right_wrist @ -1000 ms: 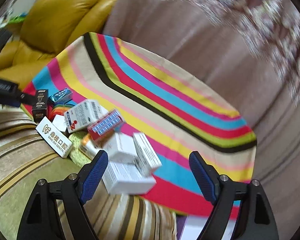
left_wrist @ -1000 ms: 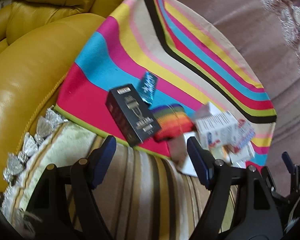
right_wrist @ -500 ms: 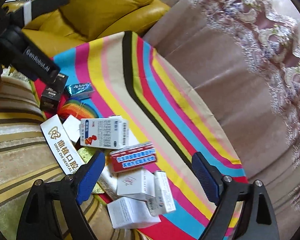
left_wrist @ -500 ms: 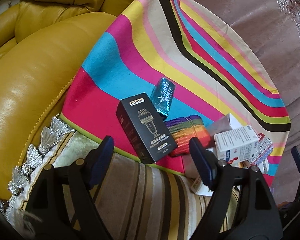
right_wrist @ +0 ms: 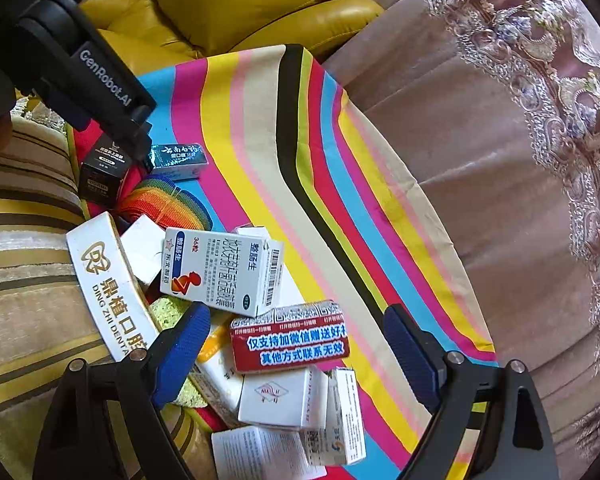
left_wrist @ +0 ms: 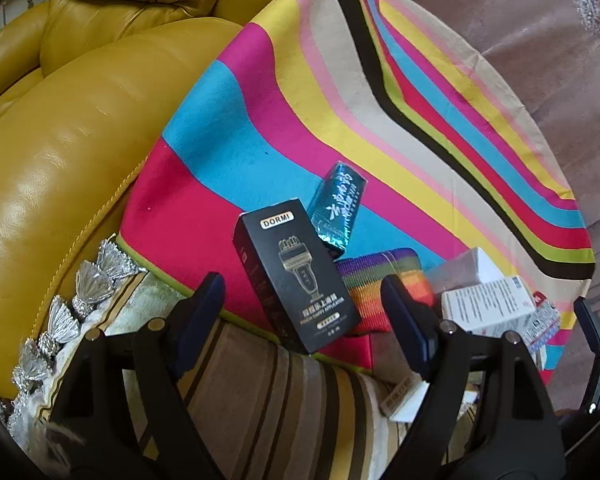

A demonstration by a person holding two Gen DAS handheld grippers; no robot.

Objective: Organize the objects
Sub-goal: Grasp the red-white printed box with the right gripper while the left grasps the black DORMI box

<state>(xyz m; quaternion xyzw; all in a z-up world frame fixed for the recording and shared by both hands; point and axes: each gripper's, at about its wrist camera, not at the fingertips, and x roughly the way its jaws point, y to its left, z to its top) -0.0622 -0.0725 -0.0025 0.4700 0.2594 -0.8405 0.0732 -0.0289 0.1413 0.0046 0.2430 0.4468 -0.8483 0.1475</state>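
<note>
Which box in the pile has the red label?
The flat box between the right claw's open fingers: red label, white-and-blue print. The neighbouring boxes are mostly white.

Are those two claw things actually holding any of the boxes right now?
No. The left gripper is opening, empty, above the black box; the right gripper is open, empty.

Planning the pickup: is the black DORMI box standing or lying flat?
Lying flat: the black DORMI box rests face-up on the striped cloth.

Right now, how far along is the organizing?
Done: nothing looks sorted; the boxes lie heaped at the striped cloth's edge. In hand: nothing. The left tool is opening over the black box, not gripping; the right tool hangs open over the red box. Left: everything.
</note>
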